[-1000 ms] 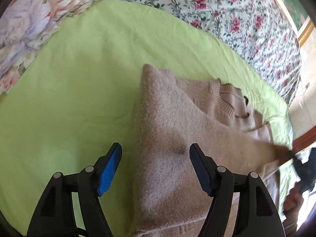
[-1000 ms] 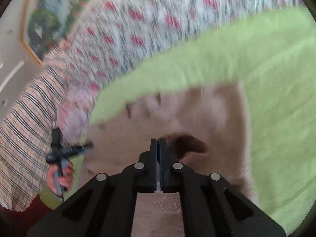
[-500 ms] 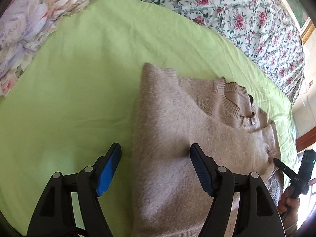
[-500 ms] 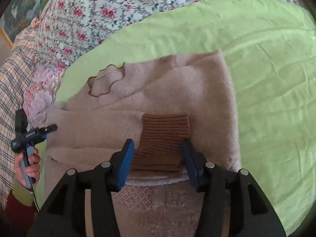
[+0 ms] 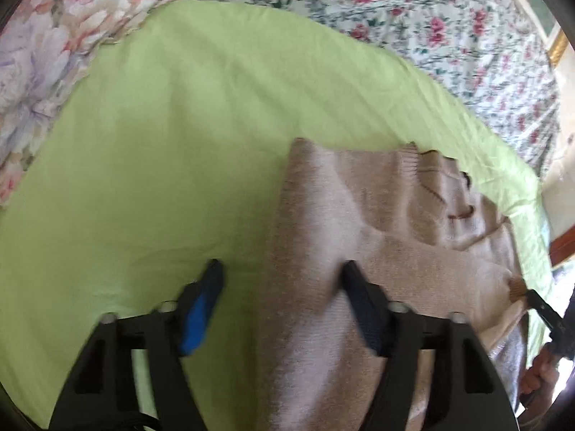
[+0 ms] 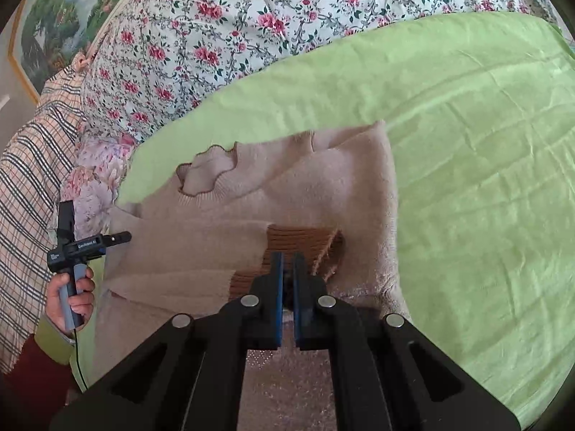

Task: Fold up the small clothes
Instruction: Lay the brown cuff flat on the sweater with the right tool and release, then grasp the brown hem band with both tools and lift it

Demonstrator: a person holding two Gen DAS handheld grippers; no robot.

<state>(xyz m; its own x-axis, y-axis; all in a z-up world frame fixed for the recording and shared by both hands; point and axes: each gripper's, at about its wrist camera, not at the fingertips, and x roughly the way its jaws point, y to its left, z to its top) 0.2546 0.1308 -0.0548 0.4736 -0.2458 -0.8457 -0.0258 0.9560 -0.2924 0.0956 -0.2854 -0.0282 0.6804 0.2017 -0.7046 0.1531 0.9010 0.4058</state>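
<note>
A bed with a lime-green sheet (image 6: 467, 143) spread over a floral quilt (image 6: 233, 25) carries the work. On the sheet lies a small beige knitted sweater (image 6: 323, 186), its frilled collar (image 6: 212, 172) toward ten o'clock in the right wrist view, and one sleeve laid across the body so that its brown ribbed cuff (image 6: 302, 242) rests near the middle. The right tongs (image 6: 286, 269) are pressed together on that cuff's near edge, a corner of it curling up at their one o'clock; the pinch looks meant to carry the sleeve to its folded place or tidy it. In the left wrist view the left tongs (image 5: 280, 276) straddle the sweater's folded side edge (image 5: 284, 215), one finger over the sheet at nine o'clock, the other on the knit at three o'clock; the jaws are closing with that edge between them, not yet pinching, probably to take hold for the next fold. At the far left of the right view the person's hand (image 6: 72, 287) grips the other handle beside a plaid cloth (image 6: 32, 165).
</note>
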